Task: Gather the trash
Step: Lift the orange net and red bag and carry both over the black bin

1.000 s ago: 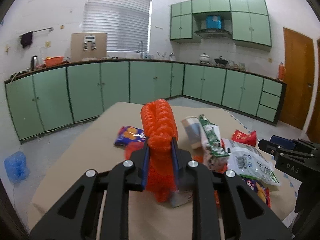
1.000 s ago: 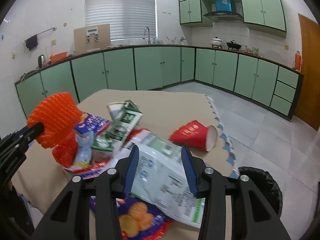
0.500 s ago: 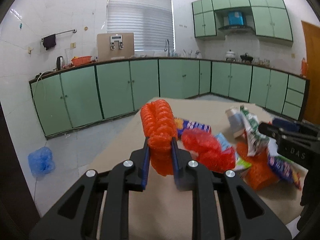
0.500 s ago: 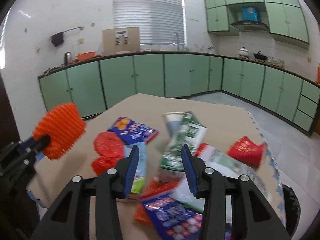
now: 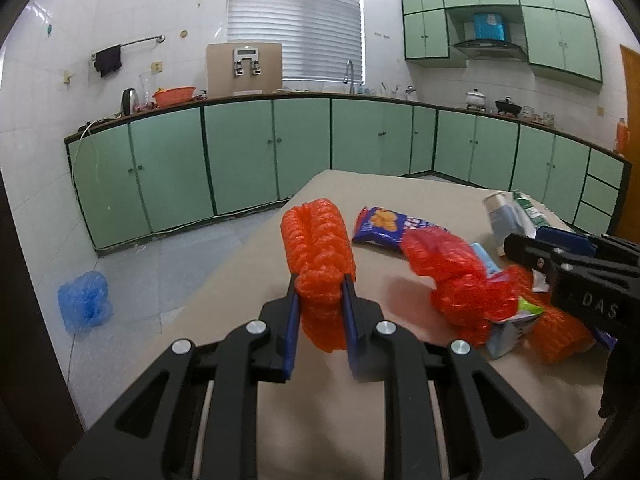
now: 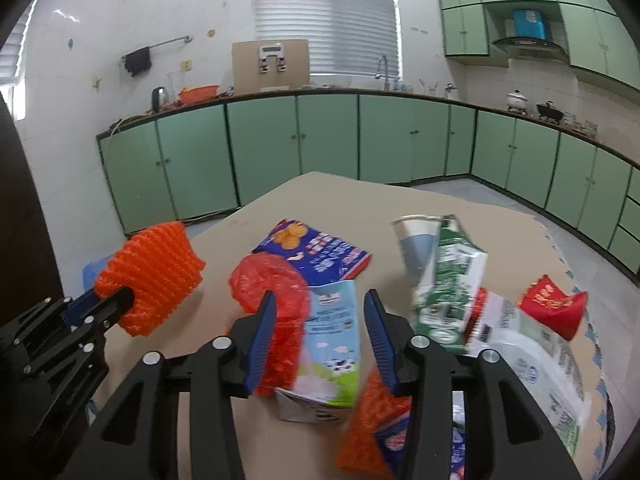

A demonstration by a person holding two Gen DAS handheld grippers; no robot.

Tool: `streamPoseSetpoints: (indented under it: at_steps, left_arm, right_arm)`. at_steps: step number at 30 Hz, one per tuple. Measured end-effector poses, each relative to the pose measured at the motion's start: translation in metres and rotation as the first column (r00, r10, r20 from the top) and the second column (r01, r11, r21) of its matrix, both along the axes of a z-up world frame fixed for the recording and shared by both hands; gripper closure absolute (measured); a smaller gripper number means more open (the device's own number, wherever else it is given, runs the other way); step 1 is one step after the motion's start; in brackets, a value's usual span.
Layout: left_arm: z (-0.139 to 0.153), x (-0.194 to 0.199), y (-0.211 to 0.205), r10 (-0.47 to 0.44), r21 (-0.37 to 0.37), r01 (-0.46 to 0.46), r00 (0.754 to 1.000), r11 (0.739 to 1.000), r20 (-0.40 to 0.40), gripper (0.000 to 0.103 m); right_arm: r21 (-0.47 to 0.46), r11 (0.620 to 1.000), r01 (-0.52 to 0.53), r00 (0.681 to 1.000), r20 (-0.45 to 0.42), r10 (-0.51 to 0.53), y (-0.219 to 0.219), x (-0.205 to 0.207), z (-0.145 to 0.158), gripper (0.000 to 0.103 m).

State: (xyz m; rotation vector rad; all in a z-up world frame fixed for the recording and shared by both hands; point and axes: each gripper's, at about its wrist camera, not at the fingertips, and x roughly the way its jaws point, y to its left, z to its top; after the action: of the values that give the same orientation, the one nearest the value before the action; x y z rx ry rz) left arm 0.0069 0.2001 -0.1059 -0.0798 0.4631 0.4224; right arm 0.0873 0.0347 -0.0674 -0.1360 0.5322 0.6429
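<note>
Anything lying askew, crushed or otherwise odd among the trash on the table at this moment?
Yes. The green milk carton is crumpled and leaning, the paper cup behind it lies tipped on its side, and the red cup lies on its side near the table's edge. Wrappers overlap in a loose heap. Nothing looks spilled.

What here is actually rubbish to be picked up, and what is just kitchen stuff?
Job: orange foam net clamped in the left gripper; milk carton between the open right gripper pads; blue snack bag; red cup; green carton.

Bystanders: kettle, orange basin, pots.
</note>
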Motion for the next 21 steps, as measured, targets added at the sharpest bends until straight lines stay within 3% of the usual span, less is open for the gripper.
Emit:
streamPoseSetpoints:
  at_steps: [7,11,12,21]
  left_arm:
    - [-0.002,-0.002,0.011,0.024,-0.011,-0.024,1.000,1.000,-0.015,0.085]
    - [-0.002,-0.001,0.009,0.023,-0.011,-0.023,1.000,1.000,-0.020,0.085]
    - [-0.002,-0.001,0.009,0.020,-0.010,-0.021,1.000,1.000,-0.020,0.085]
    - [0.017,-0.001,-0.004,-0.012,0.002,0.012,1.000,1.000,0.020,0.085]
  right_arm:
    - [-0.030,0.998,-0.047,0.995,-0.091,0.044,0.018,0.007,-0.016,0.049]
    - [-0.023,0.995,-0.102,0.987,-0.127,0.098,0.017,0.007,-0.021,0.084]
    - [-0.021,0.994,-0.107,0.988,-0.117,0.104,0.016,0.004,-0.019,0.088]
    - [0.103,0.989,-0.109,0.991,-0.060,0.116,-0.015,-0.005,0.022,0.093]
